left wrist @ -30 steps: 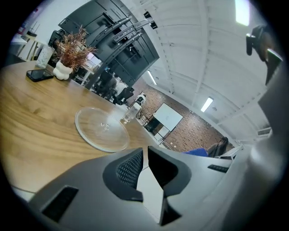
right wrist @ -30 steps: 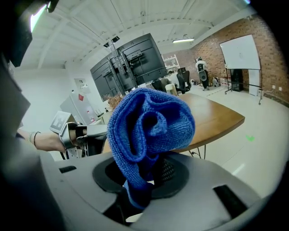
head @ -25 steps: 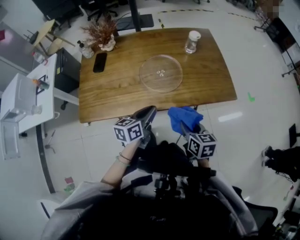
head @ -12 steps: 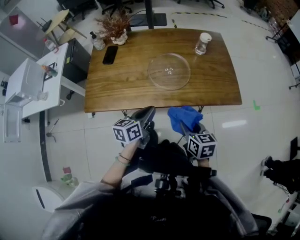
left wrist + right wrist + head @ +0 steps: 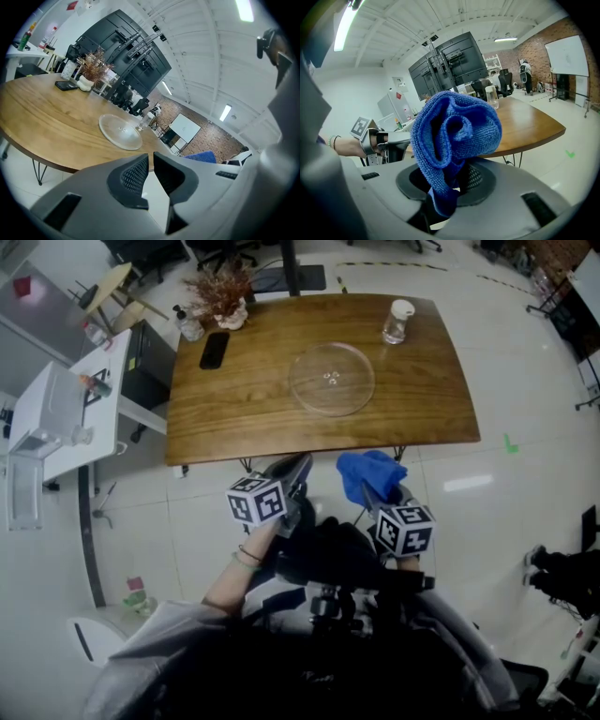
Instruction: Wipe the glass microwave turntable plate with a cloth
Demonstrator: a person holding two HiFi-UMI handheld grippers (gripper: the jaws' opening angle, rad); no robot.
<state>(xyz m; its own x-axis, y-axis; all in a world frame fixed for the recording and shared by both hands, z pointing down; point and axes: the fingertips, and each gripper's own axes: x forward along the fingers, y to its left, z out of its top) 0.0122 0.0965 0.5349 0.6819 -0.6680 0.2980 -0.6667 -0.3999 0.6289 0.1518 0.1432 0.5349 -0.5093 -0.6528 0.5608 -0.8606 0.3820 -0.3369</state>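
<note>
The clear glass turntable plate lies flat on the wooden table, right of its middle; in the left gripper view the plate shows ahead, beyond the jaws. My left gripper hangs off the table's near edge, and its jaws are shut with nothing between them. My right gripper is beside it, also short of the table, shut on a bunched blue cloth. The cloth billows above the right gripper and hides most of its pads.
A lidded clear jar stands at the table's far right. A black phone and a dried plant in a white pot sit at the far left. White side furniture stands left of the table, over a tiled floor.
The head view has shifted a little, so the table sits slightly differently in frame. Both grippers keep their places near the table's front edge, the cloth still held.
</note>
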